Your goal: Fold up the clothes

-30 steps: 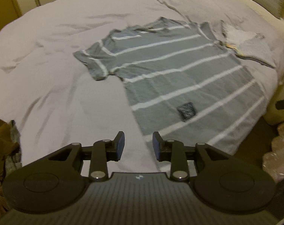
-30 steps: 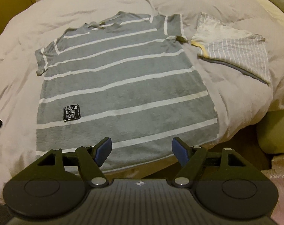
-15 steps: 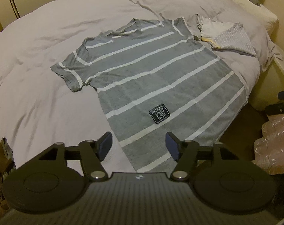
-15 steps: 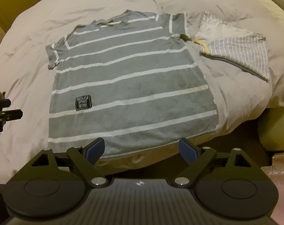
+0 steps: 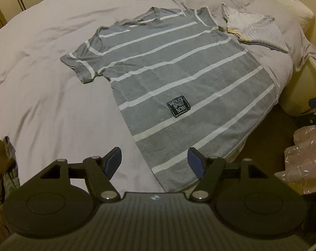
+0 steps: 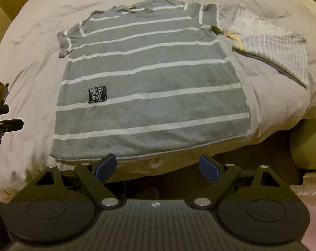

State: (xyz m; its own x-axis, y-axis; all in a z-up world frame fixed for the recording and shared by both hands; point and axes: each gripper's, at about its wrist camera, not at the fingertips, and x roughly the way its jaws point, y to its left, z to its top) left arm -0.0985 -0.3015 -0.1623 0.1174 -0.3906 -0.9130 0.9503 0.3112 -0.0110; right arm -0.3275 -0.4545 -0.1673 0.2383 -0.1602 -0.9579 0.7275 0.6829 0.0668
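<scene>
T-shirt (image 6: 151, 83) (grey, with white stripes) lies flat on the bed (image 6: 32, 41), its hem at the near edge. Right gripper (image 6: 158, 166) hovers just before that hem, jaws wide, holding nothing. Left gripper (image 5: 154, 161) is over the shirt's lower left corner, also wide and empty.

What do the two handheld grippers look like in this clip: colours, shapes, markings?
Both match: the left gripper and right gripper have matte black bodies with a ribbed centre panel bearing a small round logo, a round disc on each side, silver pivot bolts, and angled black linkages ending in blue textured pads. No cables, hands or sleeves are visible.
</scene>
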